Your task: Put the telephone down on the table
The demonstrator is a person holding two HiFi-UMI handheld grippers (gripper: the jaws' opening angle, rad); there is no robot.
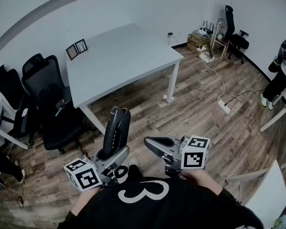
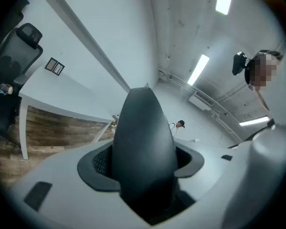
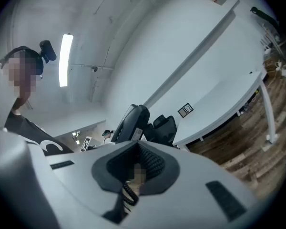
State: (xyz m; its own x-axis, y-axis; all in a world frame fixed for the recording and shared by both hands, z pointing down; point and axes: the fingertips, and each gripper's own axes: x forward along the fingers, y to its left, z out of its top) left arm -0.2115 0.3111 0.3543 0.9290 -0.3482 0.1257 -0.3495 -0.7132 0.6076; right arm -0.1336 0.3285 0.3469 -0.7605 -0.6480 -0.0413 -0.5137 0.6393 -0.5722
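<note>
Carrying step: left tongs (image 1: 113, 157) gripping telephone handset (image 1: 117, 128) upright, right tongs (image 1: 151, 143) apparently pinching the coiled cord (image 3: 126, 194). Table (image 1: 119, 56) well apart, so next I'm expecting approaching and lowering.

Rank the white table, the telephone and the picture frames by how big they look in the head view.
1. White table.
2. Telephone in the left tool, though nearness to the camera inflates it.
3. Picture frames, smallest.

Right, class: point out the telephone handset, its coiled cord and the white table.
telephone handset (image 1: 115, 131), head view, middle of its long body.
coiled cord (image 3: 127, 192), right gripper view, on the coils low in the picture.
white table (image 1: 128, 56), head view, bare part of its top.
</note>
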